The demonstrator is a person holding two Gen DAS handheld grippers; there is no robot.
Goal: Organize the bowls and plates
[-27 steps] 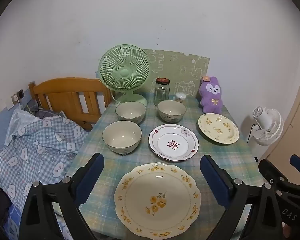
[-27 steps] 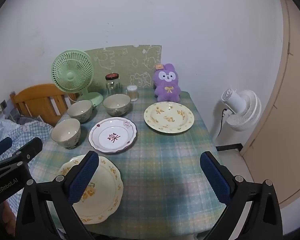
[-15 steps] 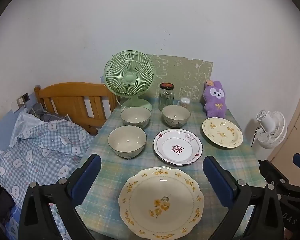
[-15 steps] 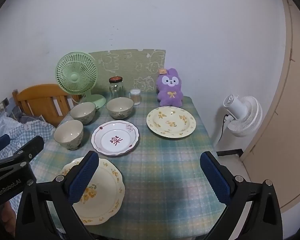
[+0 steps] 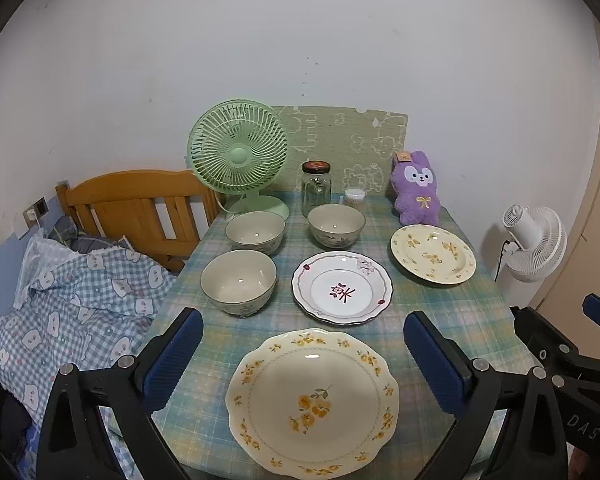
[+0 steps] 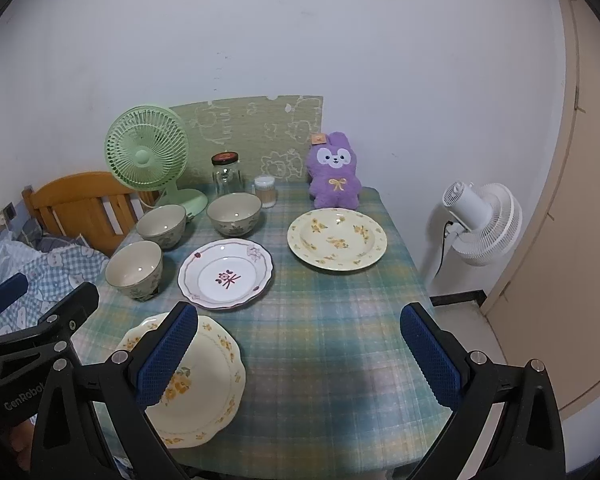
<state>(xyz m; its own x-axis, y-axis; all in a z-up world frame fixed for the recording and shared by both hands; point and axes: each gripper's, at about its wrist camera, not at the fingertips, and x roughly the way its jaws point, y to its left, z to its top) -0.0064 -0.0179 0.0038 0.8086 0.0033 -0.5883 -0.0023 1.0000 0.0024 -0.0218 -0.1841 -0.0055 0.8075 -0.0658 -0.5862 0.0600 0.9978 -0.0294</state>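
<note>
Three plates lie on the checked tablecloth (image 5: 472,320): a cream plate with yellow flowers (image 5: 312,400) at the near edge, a white plate with a red motif (image 5: 342,287) in the middle, another yellow-flowered plate (image 5: 433,253) at the right. Three beige bowls stand apart: a near one (image 5: 239,281), one behind it (image 5: 255,232), one at the back centre (image 5: 337,225). My left gripper (image 5: 300,348) hovers open above the near plate, holding nothing. My right gripper (image 6: 300,340) hangs open over the bare cloth to that plate's right, also empty.
A green desk fan (image 5: 238,156), a glass jar (image 5: 316,188), a small cotton-swab tub (image 5: 355,196) and a purple plush rabbit (image 5: 417,188) line the table's back. A wooden bed frame (image 5: 136,208) with checked bedding lies left; a white floor fan (image 6: 480,222) stands right.
Both views have drawn back and risen a little from the table, so the dishes look slightly smaller and farther. Both grippers stay open; no dish has moved.
</note>
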